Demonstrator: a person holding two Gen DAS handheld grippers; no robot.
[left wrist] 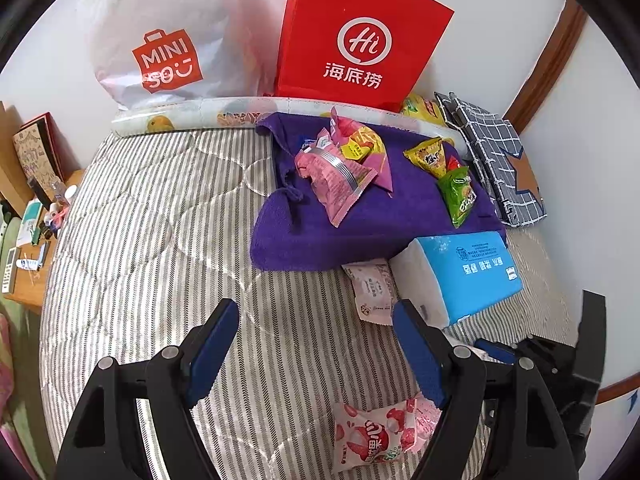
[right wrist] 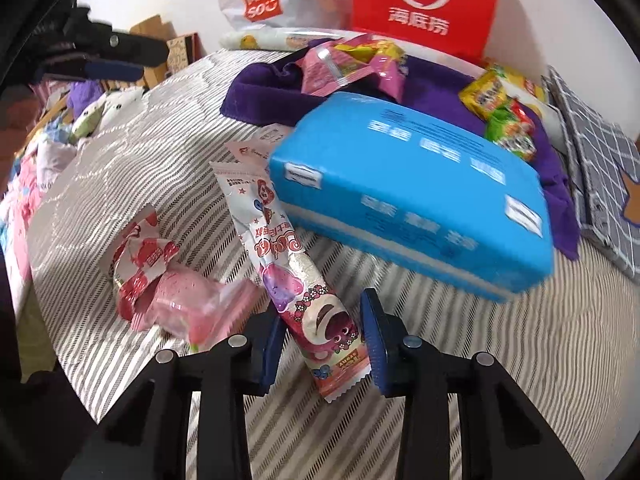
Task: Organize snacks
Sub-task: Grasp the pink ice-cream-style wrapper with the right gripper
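My left gripper (left wrist: 316, 320) is open and empty above the striped bed (left wrist: 160, 240). A pink lychee snack packet (left wrist: 376, 436) lies just below its right finger. Several snack packets, among them a pink one (left wrist: 340, 176) and a green one (left wrist: 458, 194), lie on a folded purple towel (left wrist: 320, 236). My right gripper (right wrist: 324, 328) is open, its jaws on either side of the lower end of a long pink bear-print snack packet (right wrist: 280, 264) lying on the bed. A pink strawberry packet (right wrist: 168, 292) lies to its left.
A blue tissue pack (left wrist: 472, 276) (right wrist: 412, 196) lies beside the towel. A white Miniso bag (left wrist: 160, 40) and a red paper bag (left wrist: 356, 36) stand against the wall. A checked cloth organiser (left wrist: 496, 160) lies at the right. A cluttered bedside table (left wrist: 32, 216) is at the left.
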